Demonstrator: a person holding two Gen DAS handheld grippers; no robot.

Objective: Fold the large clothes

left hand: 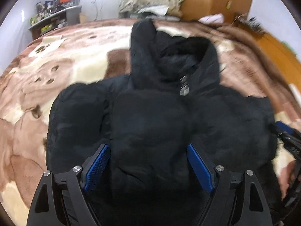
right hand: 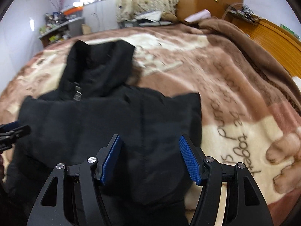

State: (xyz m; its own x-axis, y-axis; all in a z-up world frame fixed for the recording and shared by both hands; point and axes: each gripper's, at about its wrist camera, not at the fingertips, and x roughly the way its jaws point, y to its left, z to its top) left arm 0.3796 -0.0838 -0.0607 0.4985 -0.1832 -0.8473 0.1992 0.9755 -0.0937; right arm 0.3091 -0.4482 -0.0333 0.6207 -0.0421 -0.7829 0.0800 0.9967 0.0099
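Hovering left hand-held gripper (left hand: 147, 162): I see jaws wide, nothing held
Right hand-held gripper (right hand: 149, 157): wide too, empty
Below both: black hooded jacket (left hand: 160, 113) on blanketed bed (right hand: 235, 98)

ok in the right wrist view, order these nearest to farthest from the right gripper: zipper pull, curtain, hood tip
From the right gripper:
1. zipper pull, upper left, on the jacket's collar
2. hood tip, beyond it, on the blanket
3. curtain, at the far wall
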